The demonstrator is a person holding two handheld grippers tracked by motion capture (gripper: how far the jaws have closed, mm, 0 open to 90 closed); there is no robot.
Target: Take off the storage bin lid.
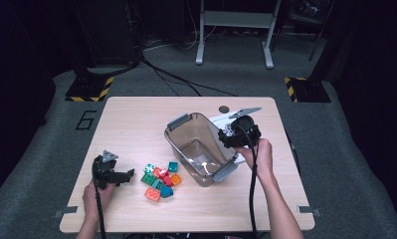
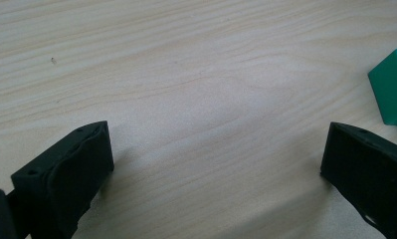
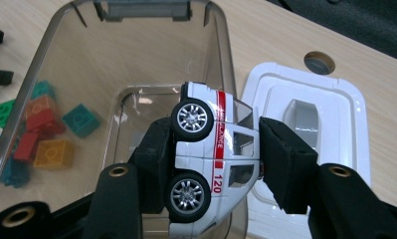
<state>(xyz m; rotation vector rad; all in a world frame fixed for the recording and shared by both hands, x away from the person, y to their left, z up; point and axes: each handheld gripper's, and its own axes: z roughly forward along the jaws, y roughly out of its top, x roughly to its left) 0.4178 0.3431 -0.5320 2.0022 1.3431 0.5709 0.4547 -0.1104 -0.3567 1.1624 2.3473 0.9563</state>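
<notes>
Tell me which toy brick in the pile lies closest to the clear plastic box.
The small teal plastic brick at the pile's far right corner; the green, red and orange bricks lie farther from the clear plastic box.

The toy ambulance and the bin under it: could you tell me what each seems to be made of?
Toy ambulance: glossy white painted body, likely die-cast metal or hard plastic; silvery wheel hubs that look plated. Bin: smoky see-through plastic, since the blocks show through its wall; grey opaque latches. The right hand-held gripper clamps the ambulance.

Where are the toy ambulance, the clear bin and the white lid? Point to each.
toy ambulance (image 3: 213, 164): right gripper view, on its white side panel.
clear bin (image 1: 178, 122): high view, on its far grey handle.
white lid (image 3: 330, 107): right gripper view, on its raised top face.
</notes>
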